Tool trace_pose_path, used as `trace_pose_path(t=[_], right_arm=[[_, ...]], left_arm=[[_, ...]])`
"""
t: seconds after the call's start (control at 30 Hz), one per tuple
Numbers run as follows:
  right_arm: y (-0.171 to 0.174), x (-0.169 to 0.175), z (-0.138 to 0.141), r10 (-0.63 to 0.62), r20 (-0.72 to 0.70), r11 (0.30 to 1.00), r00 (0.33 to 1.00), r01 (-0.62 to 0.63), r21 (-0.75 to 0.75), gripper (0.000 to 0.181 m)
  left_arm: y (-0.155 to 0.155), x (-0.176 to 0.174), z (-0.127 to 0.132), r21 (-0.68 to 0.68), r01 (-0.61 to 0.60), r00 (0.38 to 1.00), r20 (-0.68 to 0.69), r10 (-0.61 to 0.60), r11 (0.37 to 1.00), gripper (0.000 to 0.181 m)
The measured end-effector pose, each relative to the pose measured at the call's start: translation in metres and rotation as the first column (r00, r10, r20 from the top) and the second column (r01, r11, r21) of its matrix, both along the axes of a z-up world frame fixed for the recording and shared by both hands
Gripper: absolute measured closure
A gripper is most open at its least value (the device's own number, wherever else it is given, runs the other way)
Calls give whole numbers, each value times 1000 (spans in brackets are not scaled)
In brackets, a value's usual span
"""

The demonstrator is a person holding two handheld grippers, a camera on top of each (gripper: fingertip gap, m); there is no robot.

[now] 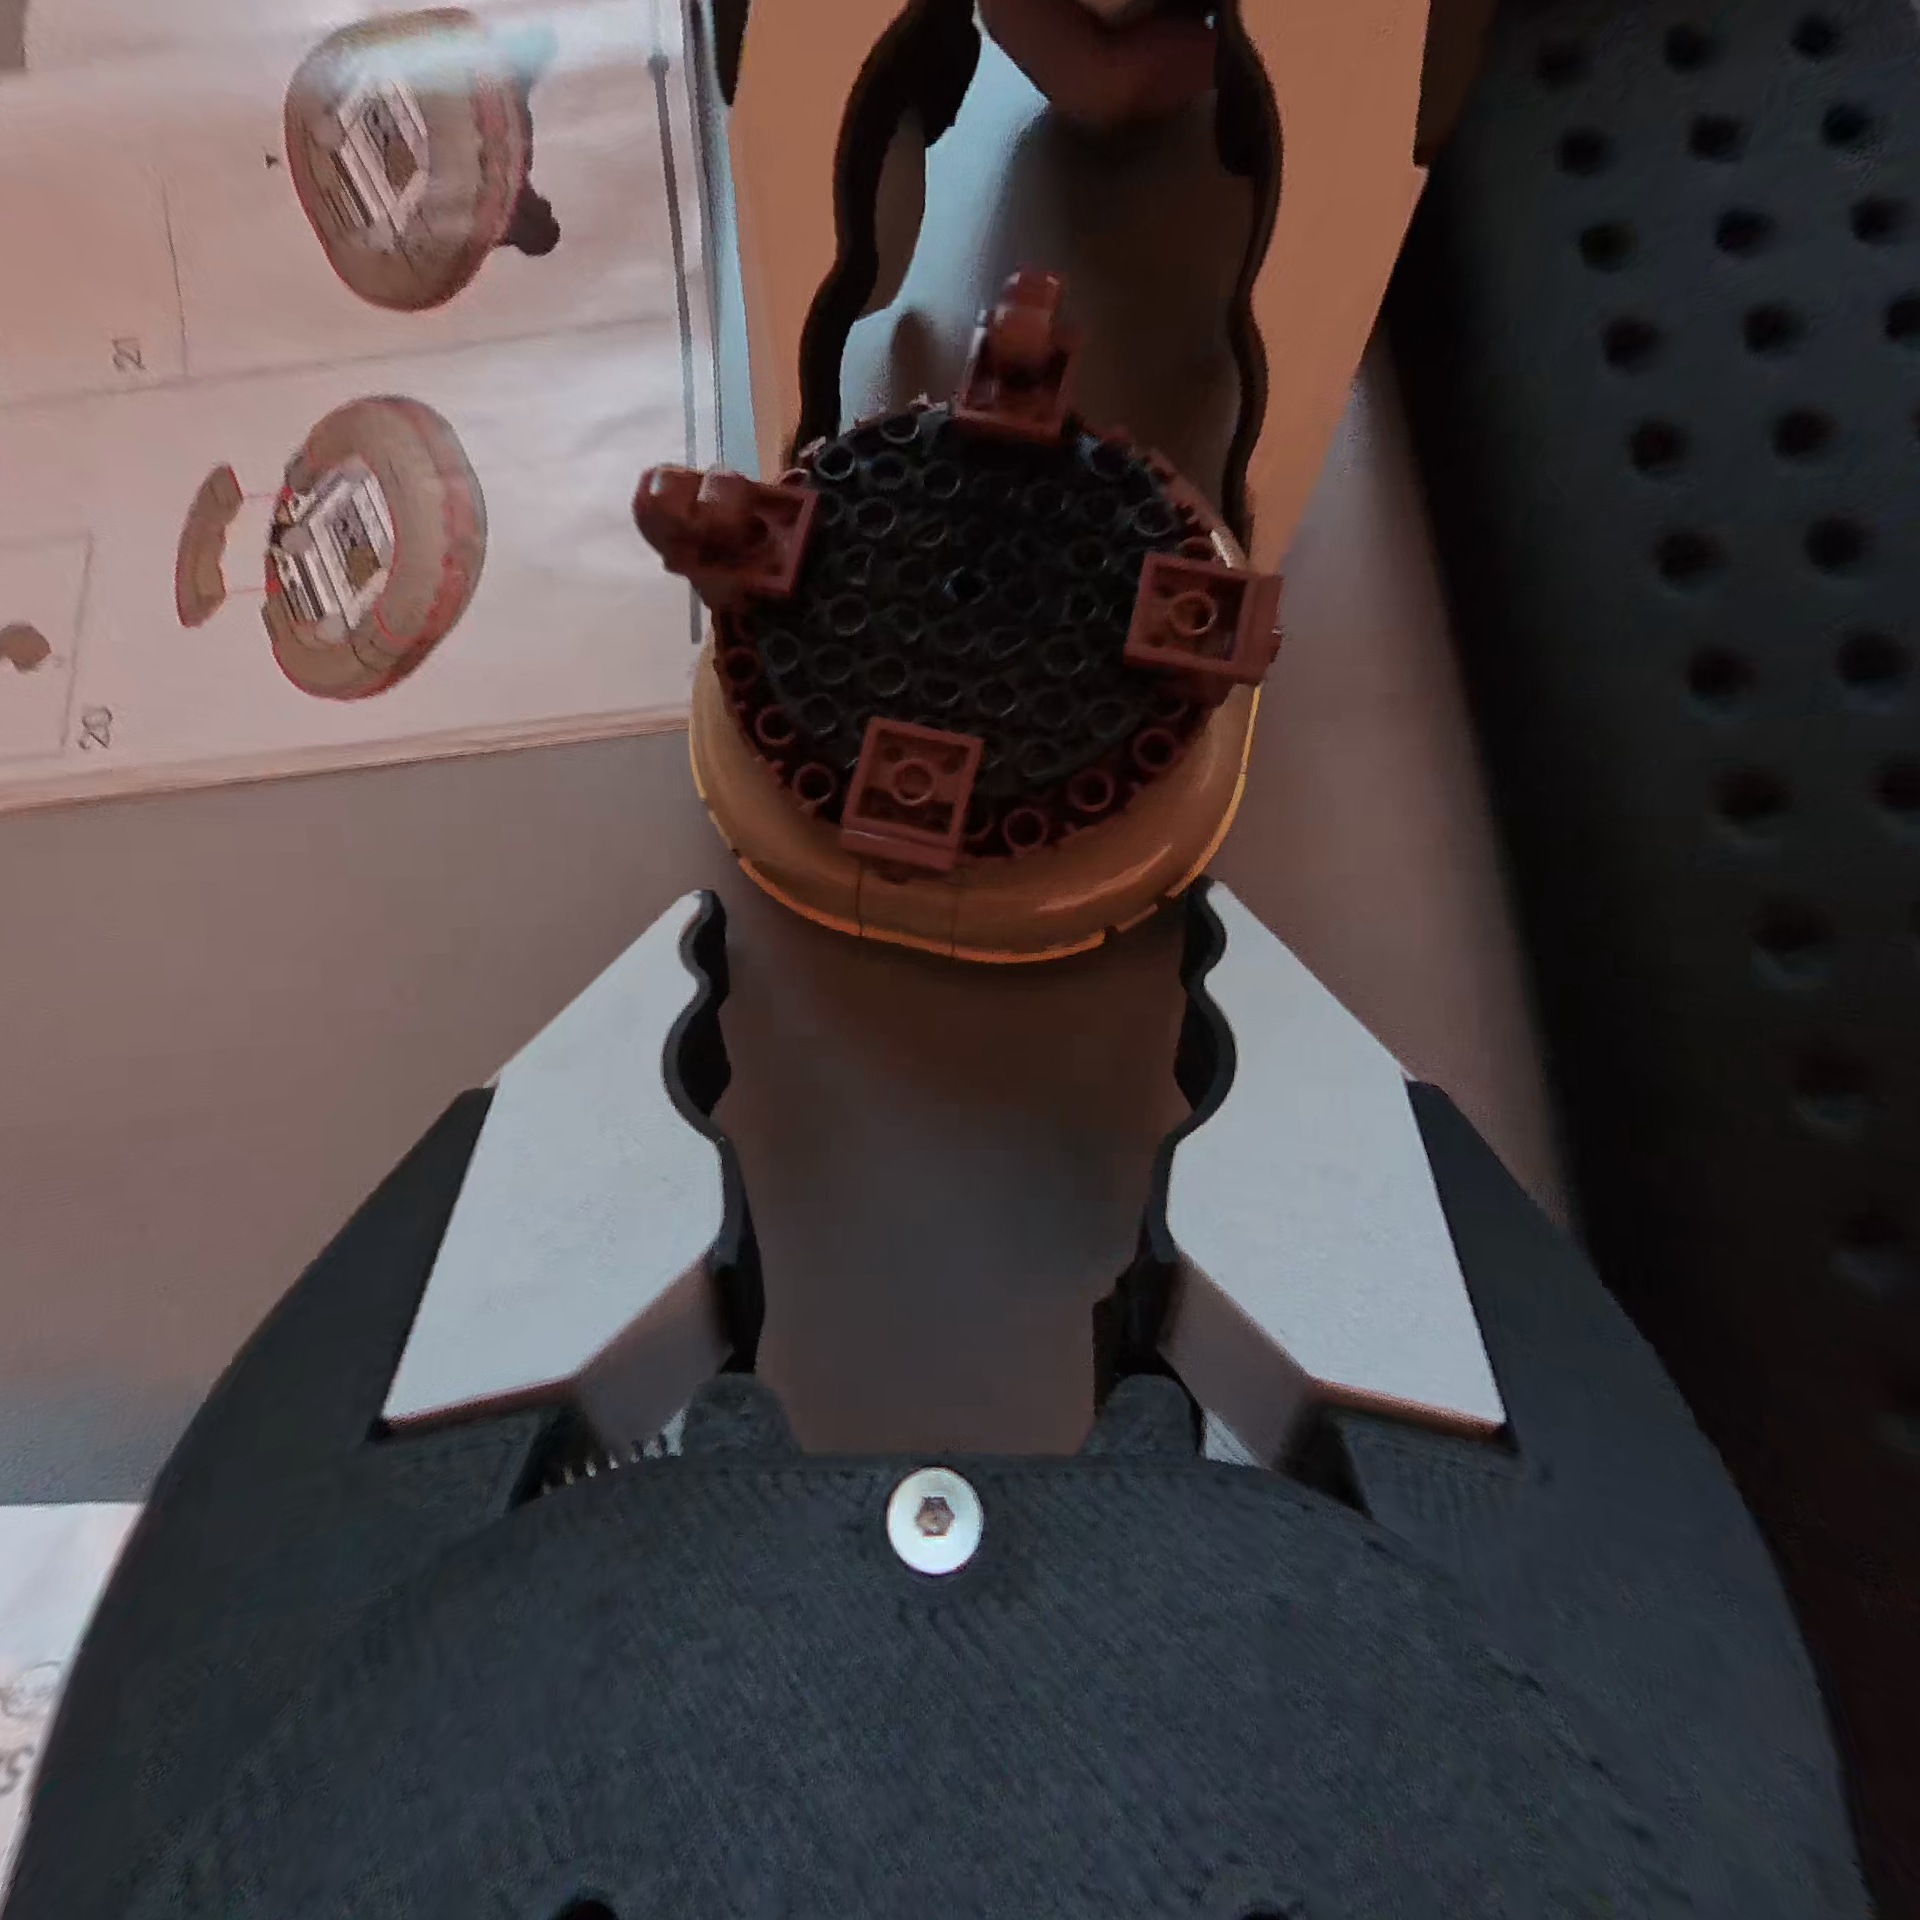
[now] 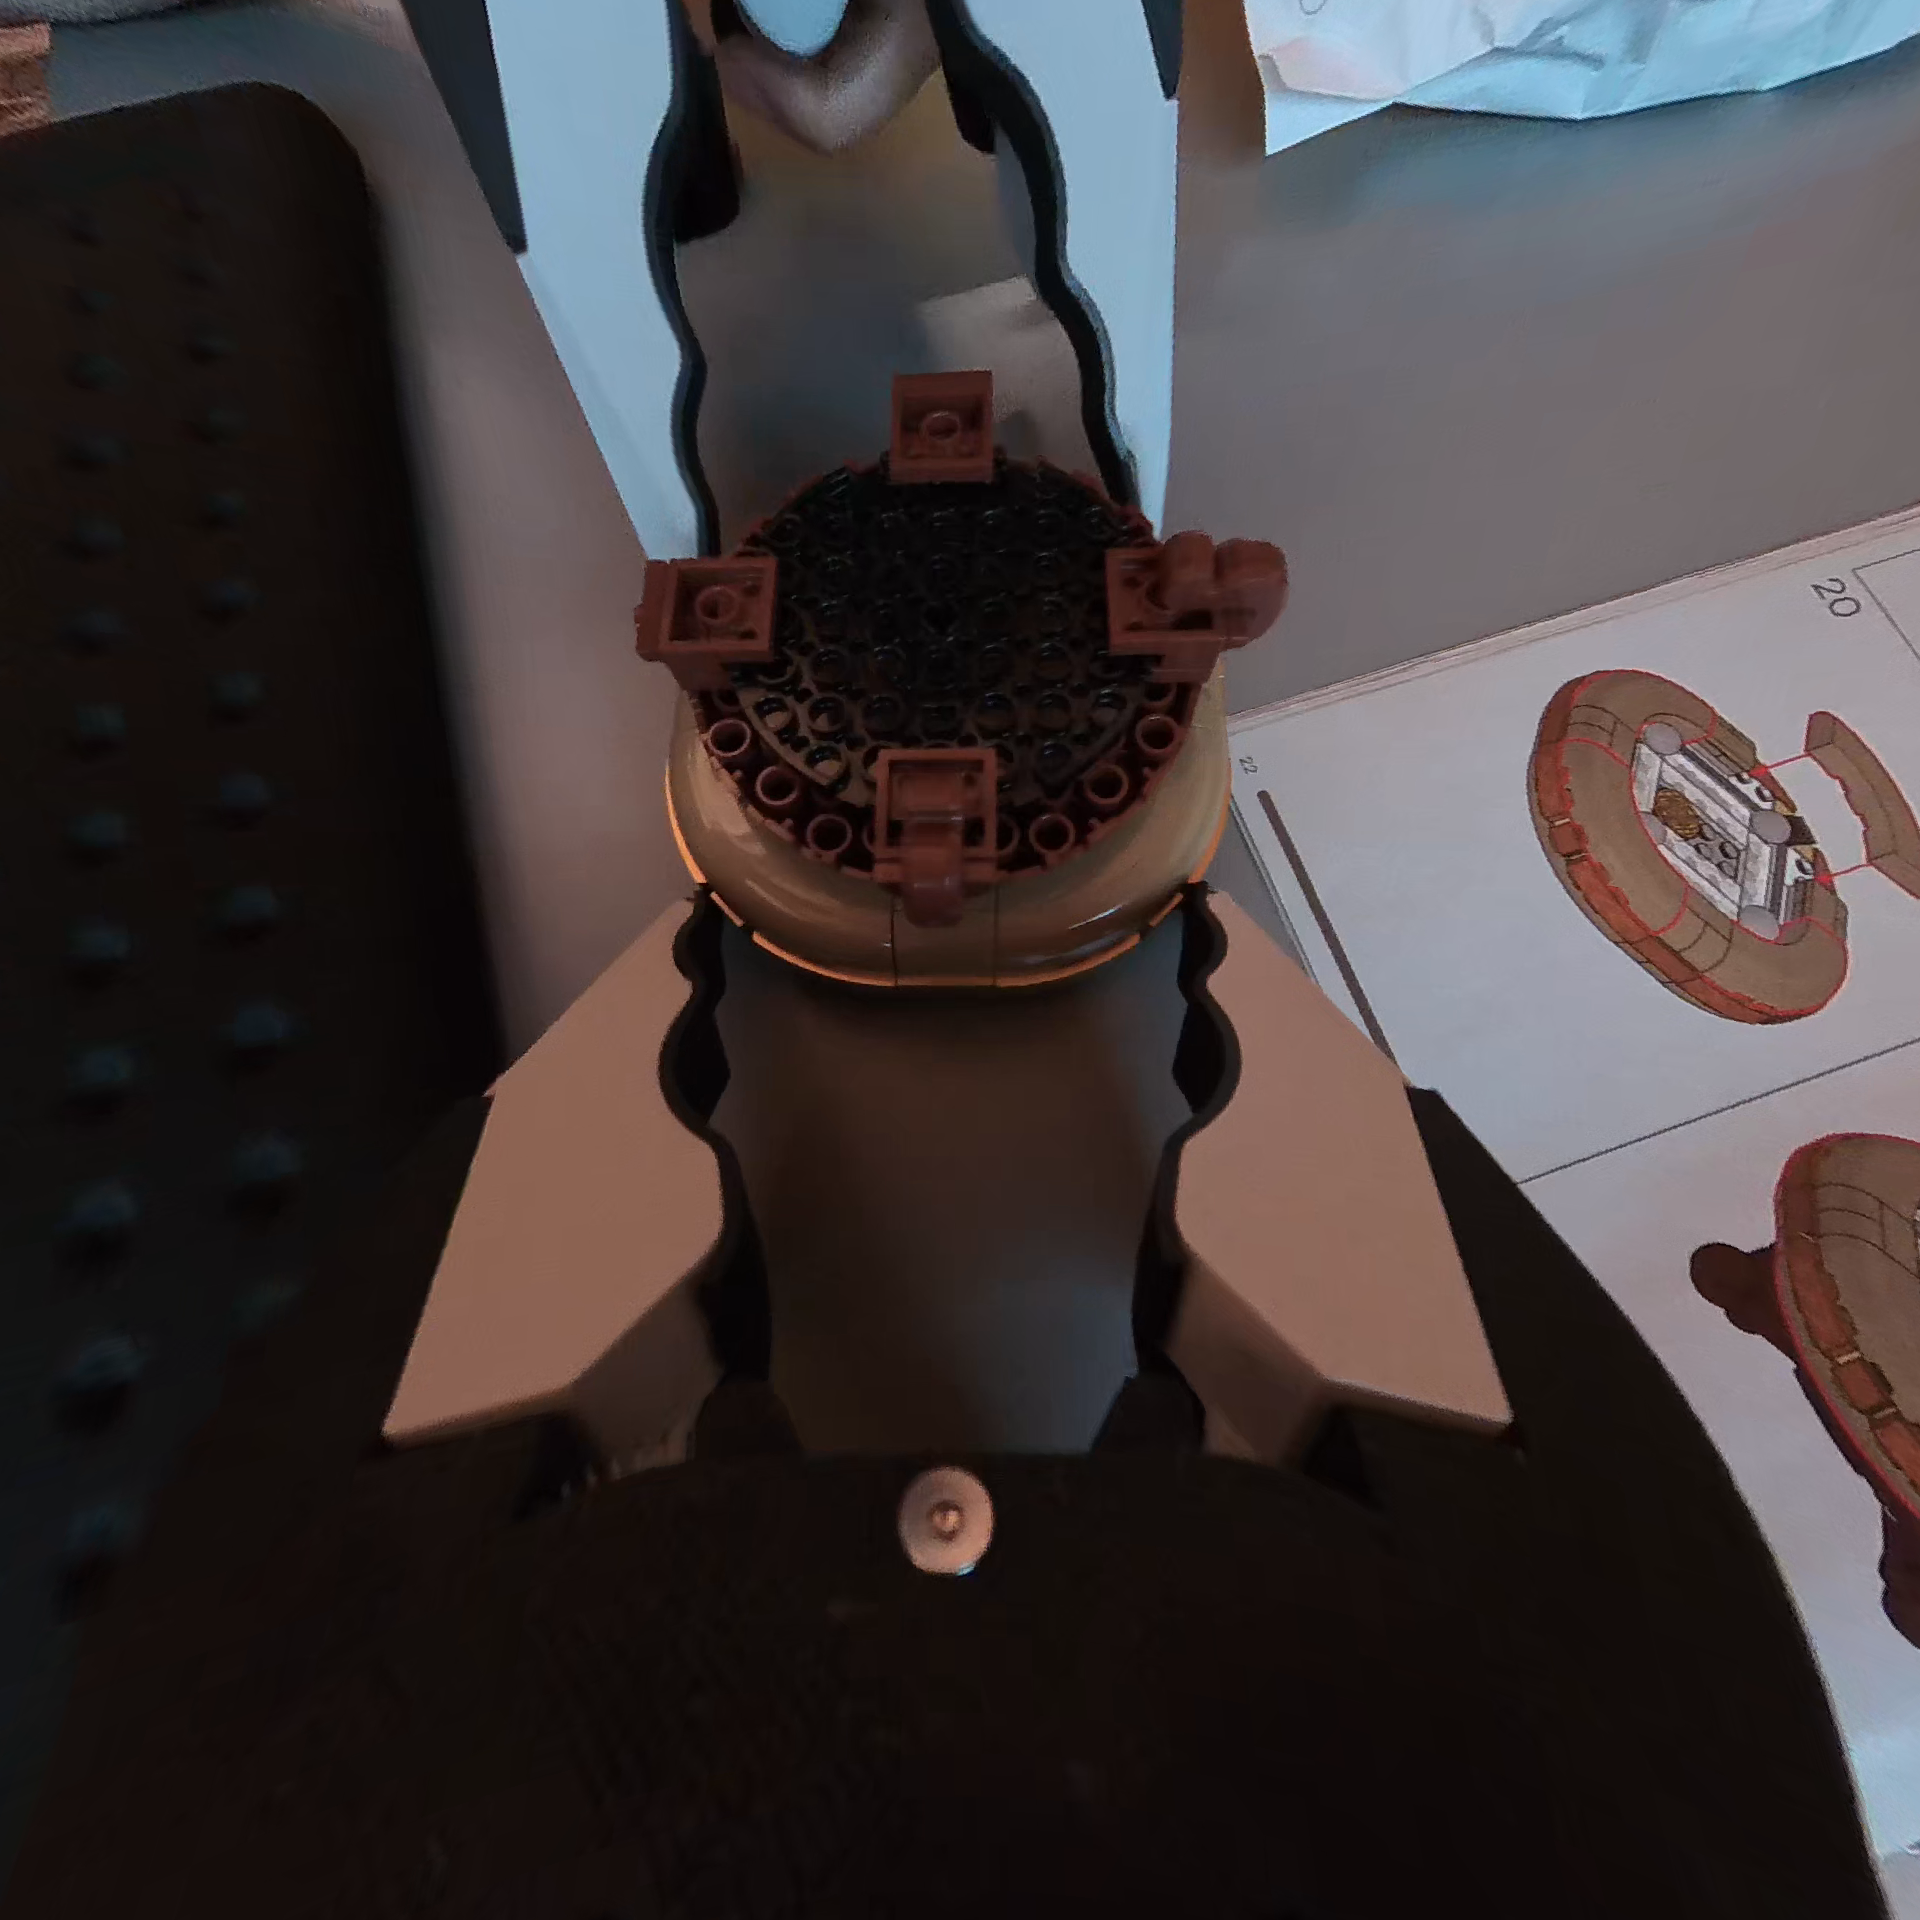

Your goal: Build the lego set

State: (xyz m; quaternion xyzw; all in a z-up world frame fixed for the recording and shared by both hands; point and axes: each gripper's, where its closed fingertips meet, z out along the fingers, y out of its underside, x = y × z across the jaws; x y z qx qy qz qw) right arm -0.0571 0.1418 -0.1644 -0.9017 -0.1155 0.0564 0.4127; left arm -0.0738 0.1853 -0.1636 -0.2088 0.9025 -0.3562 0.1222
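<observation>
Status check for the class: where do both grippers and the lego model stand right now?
Left gripper open, right gripper open, facing each other across round lego model. Model underside up on table, two brown feet fitted. Instruction booklet alongside, nothing blocking.

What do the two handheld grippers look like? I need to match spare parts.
The left gripper and right gripper look identical: a black, rough-textured body with a round silver screw at its centre, and two pale, flat, wedge-shaped fingers edged inside with wavy black pads. No cables, markings or sleeves show.
</observation>
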Motion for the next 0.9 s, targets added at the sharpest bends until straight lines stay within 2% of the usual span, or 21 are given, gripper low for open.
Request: trace_pose_path(t=[0.1,0.2,0.37,0.43,0.57,0.63,0.73,0.9], right_arm=[[0,0,0,2,-17,1000,1000,-2,0,94],[0,3,0,-13,-27,1000,1000,13,1,95],[-3,1,5,-13,-78,1000,997,14,17,95],[-4,-2,17,-16,-112,998,994,22,57,95],[-7,-5,59,-3,-193,986,981,35,164,96],[-8,-6,81,8,-202,983,979,29,179,96],[-10,-7,113,14,-181,987,983,16,161,96],[-14,-13,180,31,-228,978,973,17,206,97]], left_arm=[[-1,3,0,-40,3,1000,16,-2,999,86],[-6,2,-1,-93,32,999,0,-32,995,99],[-9,0,3,-125,31,998,-43,-36,992,100],[-12,-3,12,-148,29,998,-59,-38,989,100],[-17,-6,52,-240,15,997,-70,-33,971,100],[-18,-7,77,-244,15,997,-65,-32,970,100],[-20,-7,118,-218,17,999,-37,-26,976,100],[-26,-11,194,-240,9,999,-32,-17,971,100]])
